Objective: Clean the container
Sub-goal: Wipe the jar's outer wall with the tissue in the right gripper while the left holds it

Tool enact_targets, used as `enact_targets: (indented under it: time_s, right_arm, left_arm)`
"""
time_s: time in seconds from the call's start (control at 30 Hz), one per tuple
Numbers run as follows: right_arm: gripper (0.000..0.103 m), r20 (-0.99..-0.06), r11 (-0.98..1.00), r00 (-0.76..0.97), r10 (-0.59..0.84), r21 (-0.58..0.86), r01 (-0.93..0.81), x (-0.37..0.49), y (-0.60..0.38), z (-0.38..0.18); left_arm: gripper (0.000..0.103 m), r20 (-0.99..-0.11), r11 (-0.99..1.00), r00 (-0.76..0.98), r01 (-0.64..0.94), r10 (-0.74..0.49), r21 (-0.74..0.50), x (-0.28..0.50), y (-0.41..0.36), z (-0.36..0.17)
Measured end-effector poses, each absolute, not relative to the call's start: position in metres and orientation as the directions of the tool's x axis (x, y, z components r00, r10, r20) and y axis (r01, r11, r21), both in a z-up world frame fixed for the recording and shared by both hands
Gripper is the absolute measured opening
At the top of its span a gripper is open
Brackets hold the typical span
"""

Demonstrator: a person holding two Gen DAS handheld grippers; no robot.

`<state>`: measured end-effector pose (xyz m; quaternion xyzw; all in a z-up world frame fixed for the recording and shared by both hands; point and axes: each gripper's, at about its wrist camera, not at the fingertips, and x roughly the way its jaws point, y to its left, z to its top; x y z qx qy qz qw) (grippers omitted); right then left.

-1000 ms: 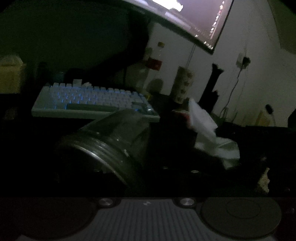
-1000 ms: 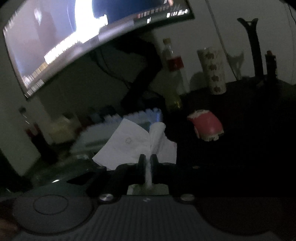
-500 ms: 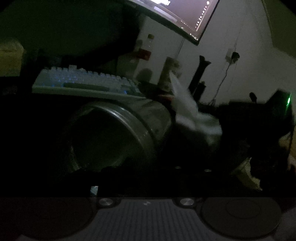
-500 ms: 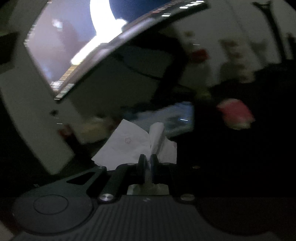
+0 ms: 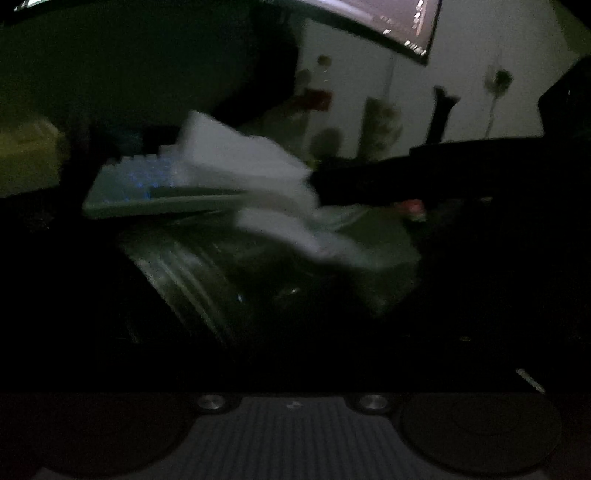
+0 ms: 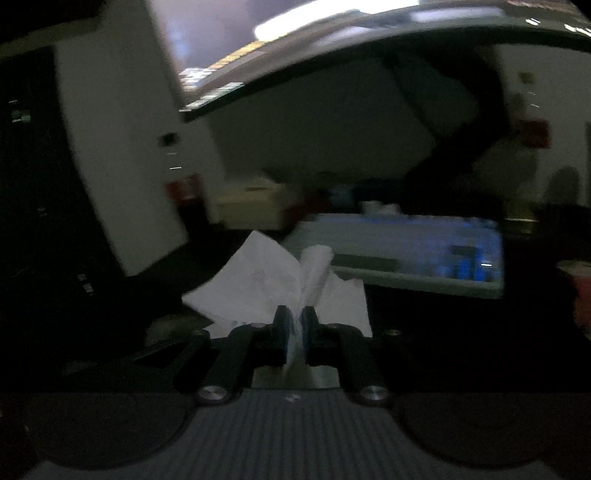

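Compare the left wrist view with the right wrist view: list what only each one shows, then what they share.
Only the left wrist view shows the clear glass jar with a threaded mouth, lying tilted, and the right gripper's dark body reaching in from the right. The left gripper's own fingers are lost in the dark.

Only the right wrist view shows the right gripper close up, its jaws pinched on the crumpled white paper tissue.

Both show the tissue, the white backlit keyboard and the curved lit monitor.
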<state>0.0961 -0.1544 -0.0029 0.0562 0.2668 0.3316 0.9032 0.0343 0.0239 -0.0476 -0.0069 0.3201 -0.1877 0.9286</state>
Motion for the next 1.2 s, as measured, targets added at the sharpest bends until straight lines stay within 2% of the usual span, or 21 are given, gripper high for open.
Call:
enact_targets:
  time_s: [0.1,0.2,0.27,0.33,0.47,0.57,0.77,1.03,1.2]
  right_arm:
    - [0.010,-0.468,0.804,0.655,0.594,0.305,-0.511,0.114,-0.158,-0.002]
    - [0.010,-0.431,0.730,0.592,0.681,0.339,-0.594,0.109,-0.142,0.006]
    - [0.010,-0.425,0.656,0.512,0.747,0.345,-0.671,0.101,-0.122,0.007]
    - [0.010,-0.431,0.646,0.499,0.752,0.328,-0.689,0.099,-0.112,0.003]
    - [0.010,-0.448,0.719,0.571,0.688,0.311,-0.621,0.114,-0.117,-0.004]
    - [0.010,-0.467,0.770,0.615,0.635,0.317,-0.554,0.125,-0.123,-0.004]
    - [0.010,-0.442,0.690,0.547,0.711,0.285,-0.666,0.105,-0.102,-0.001]
    - [0.012,-0.455,0.777,0.630,0.629,0.343,-0.528,0.127,-0.121,-0.003]
    - [0.012,-0.428,0.678,0.534,0.729,0.342,-0.651,0.112,-0.102,0.001]
  left_arm:
    - [0.073,-0.604,0.934,0.720,0.333,-0.341,-0.129,0.043,0.027,-0.046]
    - [0.074,-0.589,0.932,0.727,0.331,-0.352,-0.149,0.042,0.034,-0.048]
    - [0.082,-0.579,0.933,0.736,0.328,-0.351,-0.148,0.037,0.038,-0.051]
    - [0.096,-0.581,0.943,0.748,0.309,-0.321,-0.123,0.034,0.037,-0.052]
    - [0.102,-0.586,0.956,0.762,0.279,-0.275,-0.086,0.030,0.037,-0.052]
    - [0.103,-0.582,0.956,0.761,0.266,-0.285,-0.121,0.032,0.042,-0.050]
    - [0.103,-0.563,0.940,0.755,0.312,-0.335,-0.141,0.029,0.042,-0.051]
    - [0.103,-0.545,0.941,0.767,0.268,-0.339,-0.209,0.021,0.059,-0.048]
    - [0.103,-0.560,0.930,0.744,0.270,-0.365,-0.249,0.027,0.066,-0.047]
